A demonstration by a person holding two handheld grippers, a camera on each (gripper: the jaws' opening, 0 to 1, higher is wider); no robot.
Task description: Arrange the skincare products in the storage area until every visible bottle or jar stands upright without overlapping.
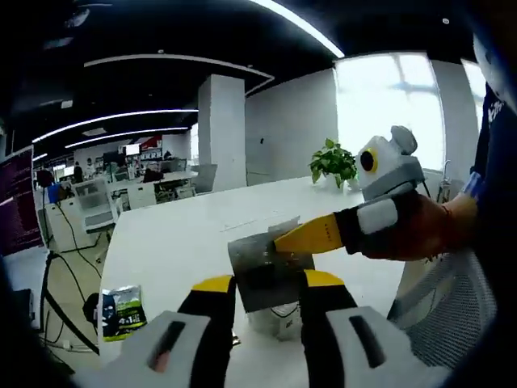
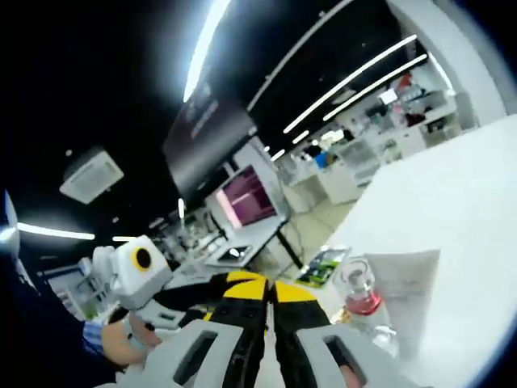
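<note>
Skincare bottle (image 2: 363,299) with pink contents, upright on white surface (image 2: 452,210), just right of right tongs (image 2: 269,284), tips nearly closed, empty. Left tongs (image 1: 266,281) spread around grey sheet (image 1: 266,271); right tip touching it.

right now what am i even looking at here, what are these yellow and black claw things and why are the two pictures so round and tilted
These are two hand-held grippers, each with a fisheye camera riding on it, so each round picture looks forward along its own two jaws and tilts with the person's hand.

In the left gripper view, the left gripper rises from the bottom, jaws apart either side of a grey packet standing on a white table. The right gripper reaches in from the right, held by a gloved hand, its yellow tip at the packet. A green and black pouch lies near the table's edge, and a potted plant stands at the far end.

In the right gripper view, its own jaws are nearly together. Beside them stands a clear bottle with pink contents. Whether anything is gripped, I cannot tell.
</note>
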